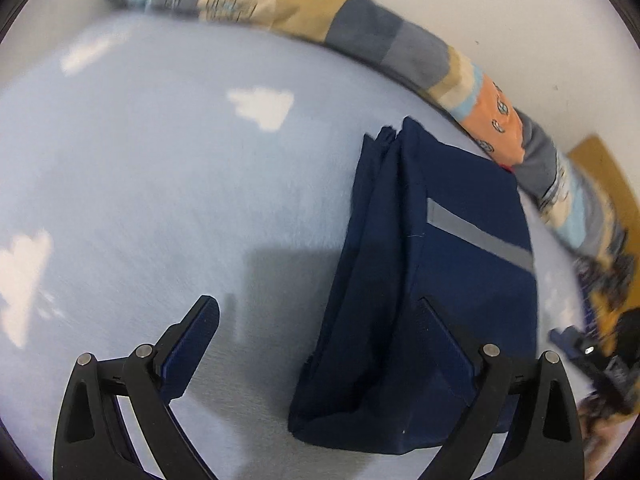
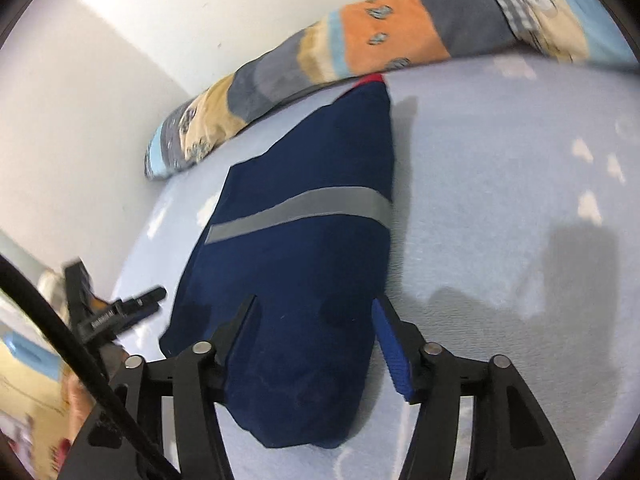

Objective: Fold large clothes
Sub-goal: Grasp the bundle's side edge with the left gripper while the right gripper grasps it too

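The left gripper is nearest in its own view, with its jaws wide and nothing pressed between them. Its left finger is over the bare sheet, and its right finger is over the near part of the garment. The garment is dark blue, folded into a long narrow pack, with a grey stripe across it. It lies on the pale blue sheet with white cloud shapes, on the right side in this view, and its far end is next to the pillow.

In the right wrist view the right gripper is also wide, and no pad presses the cloth. The garment's near end lies between and under the two fingers. The pillow has patches of orange, grey, beige and light blue, and it lies along the white wall. The left gripper shows at the left edge, just beside the garment.
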`<act>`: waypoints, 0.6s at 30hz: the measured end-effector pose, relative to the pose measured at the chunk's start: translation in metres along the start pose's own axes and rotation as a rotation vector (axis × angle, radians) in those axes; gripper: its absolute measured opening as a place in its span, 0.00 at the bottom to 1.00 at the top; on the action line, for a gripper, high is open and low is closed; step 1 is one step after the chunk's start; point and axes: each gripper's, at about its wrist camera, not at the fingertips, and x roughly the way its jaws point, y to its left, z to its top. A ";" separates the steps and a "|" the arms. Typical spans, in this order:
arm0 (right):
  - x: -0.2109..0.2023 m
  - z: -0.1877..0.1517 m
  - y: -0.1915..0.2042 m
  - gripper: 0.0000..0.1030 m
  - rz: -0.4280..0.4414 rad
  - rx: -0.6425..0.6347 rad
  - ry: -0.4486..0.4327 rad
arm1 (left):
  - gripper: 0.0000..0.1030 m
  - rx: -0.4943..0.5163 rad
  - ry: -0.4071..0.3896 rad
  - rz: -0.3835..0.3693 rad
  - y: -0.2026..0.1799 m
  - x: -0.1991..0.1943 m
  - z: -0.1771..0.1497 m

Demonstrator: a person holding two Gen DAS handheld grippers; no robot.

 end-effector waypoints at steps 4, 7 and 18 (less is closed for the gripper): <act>0.010 0.000 -0.009 0.64 0.038 0.038 0.025 | 0.95 -0.100 0.052 -0.115 0.011 0.016 0.002; 0.021 -0.001 -0.012 0.64 0.040 0.041 0.051 | 0.95 -0.102 0.068 -0.132 0.007 0.023 0.003; 0.036 0.003 -0.023 0.68 0.050 0.060 0.070 | 0.96 -0.051 0.100 -0.124 -0.001 0.042 0.015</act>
